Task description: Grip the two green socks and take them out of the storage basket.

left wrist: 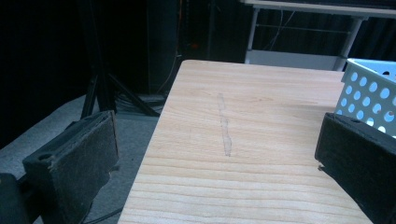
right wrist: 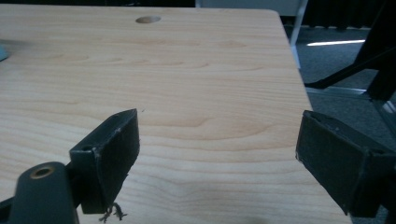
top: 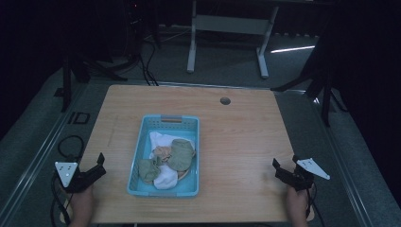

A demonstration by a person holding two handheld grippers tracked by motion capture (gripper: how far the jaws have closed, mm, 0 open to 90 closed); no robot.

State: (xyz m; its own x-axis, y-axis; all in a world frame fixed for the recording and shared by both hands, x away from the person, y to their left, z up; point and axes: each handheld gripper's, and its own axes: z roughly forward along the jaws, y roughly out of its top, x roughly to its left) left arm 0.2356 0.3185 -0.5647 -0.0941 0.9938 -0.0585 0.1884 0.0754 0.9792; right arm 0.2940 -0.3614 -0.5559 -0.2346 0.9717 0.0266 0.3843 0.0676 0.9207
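Note:
A light blue perforated basket stands on the wooden table, left of its middle. Inside lie crumpled cloths: white ones and green ones. My left gripper rests at the table's front left corner, open and holding nothing; its view shows the basket's corner to its right. My right gripper sits at the front right edge, open, with bare wood between its jaws.
A round cable hole is near the table's far edge. A white desk frame and black stands are on the floor beyond. Cables lie on the floor at the left.

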